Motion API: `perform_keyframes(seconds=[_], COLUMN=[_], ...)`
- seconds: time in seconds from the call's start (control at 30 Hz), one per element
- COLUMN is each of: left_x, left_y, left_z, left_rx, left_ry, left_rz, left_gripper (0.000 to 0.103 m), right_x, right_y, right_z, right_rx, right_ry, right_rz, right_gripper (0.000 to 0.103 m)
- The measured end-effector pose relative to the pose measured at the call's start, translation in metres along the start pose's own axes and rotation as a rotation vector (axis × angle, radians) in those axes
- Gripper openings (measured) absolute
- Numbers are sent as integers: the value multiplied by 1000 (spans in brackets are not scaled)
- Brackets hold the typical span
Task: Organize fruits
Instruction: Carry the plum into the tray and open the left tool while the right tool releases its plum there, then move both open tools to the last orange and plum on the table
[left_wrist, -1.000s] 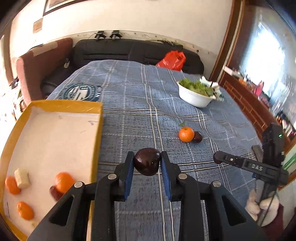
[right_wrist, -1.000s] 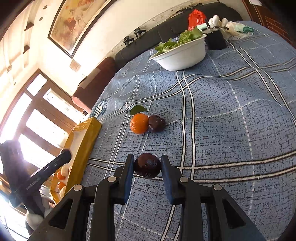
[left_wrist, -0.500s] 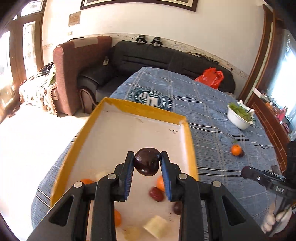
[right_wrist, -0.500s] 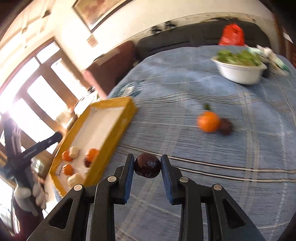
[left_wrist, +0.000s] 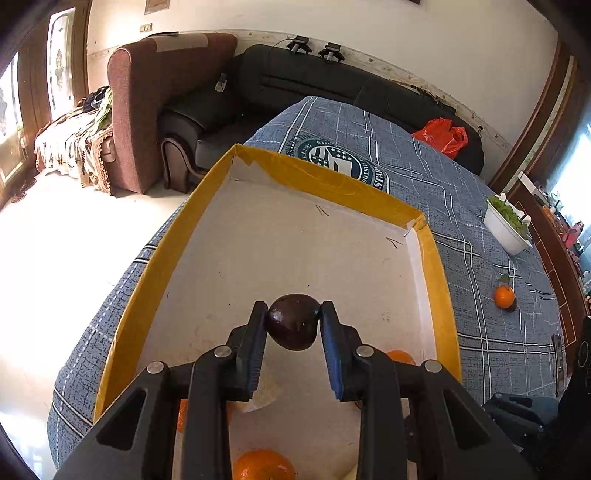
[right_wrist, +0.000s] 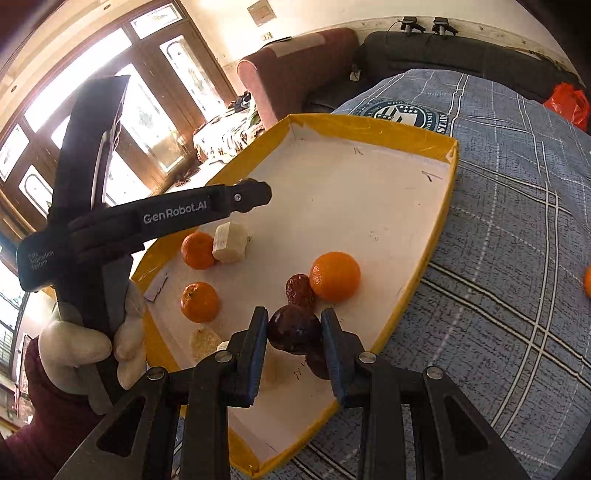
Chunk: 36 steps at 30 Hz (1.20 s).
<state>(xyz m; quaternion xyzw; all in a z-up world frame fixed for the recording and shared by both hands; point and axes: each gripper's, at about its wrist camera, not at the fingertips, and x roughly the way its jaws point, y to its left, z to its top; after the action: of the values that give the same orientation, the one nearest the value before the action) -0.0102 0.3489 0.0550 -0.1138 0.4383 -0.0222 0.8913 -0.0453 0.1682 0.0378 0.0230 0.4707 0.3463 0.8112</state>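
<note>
my left gripper (left_wrist: 293, 325) grips a plum (left_wrist: 293, 326) | right gripper (right_wrist: 294, 332) grips another plum (right_wrist: 293, 332) | only right view shows gloved hand (right_wrist: 88, 347) | tray (right_wrist: 369, 127) holds oranges (right_wrist: 335, 276)

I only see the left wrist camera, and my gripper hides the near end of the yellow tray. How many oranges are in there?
Observer: Three oranges lie in the yellow tray.
Child: What is my other gripper doing?
Observer: The right gripper is shut on a dark fruit, over the tray's near end.
Child: Anything else in there?
Observer: A pale chunk sits against one orange, and a reddish fruit sits against another.
</note>
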Motion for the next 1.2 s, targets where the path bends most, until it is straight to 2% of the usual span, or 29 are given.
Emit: perform_keyframes(seconds=[0.17,0.23,0.3,0.37,0.43,0.5,0.6,0.77,0.97,1.1,1.2], left_x=[2,1,-2,-6,-12,-21,-37,-56,-69,-77,-84], left_y=[4,5,4,4,4,2,-1,-10,-39,-68,-93], left_z=[-2,-2,-4,-4,-4,-4,-6,-18,-43,-57,-66], left_rx=[-7,-5,-2,-7,-21,-30,-51,-104,-130,-117,-58], left_ry=[21,22,12,6,1,-17,-39,-35,-17,-33,-74], left_rz=[-8,-3,8,13,6,2,-5,-128,-192,-200,-118], left_gripper=[29,44,53,59,65,69,79,82,84,87,88], right_x=[9,11,12,11,6,0,-15,-40,-65,-84,-99], right_y=[8,13,17,23,26,28,29,18,-25,-57,-75], right_z=[2,3,4,3,1,1,0,-8,-24,-38,-51], right_rx=[-4,-16,-38,-59,-77,-93,-109,-90,15,110,160], right_ry=[8,9,3,-2,-14,-36,-73,-116,-149,-170,-193], right_rz=[5,-2,-21,-35,-44,-48,-57,-81,-113,-126,-142], right_gripper=[34,34,34,38,51,57,59,65,67,67,67])
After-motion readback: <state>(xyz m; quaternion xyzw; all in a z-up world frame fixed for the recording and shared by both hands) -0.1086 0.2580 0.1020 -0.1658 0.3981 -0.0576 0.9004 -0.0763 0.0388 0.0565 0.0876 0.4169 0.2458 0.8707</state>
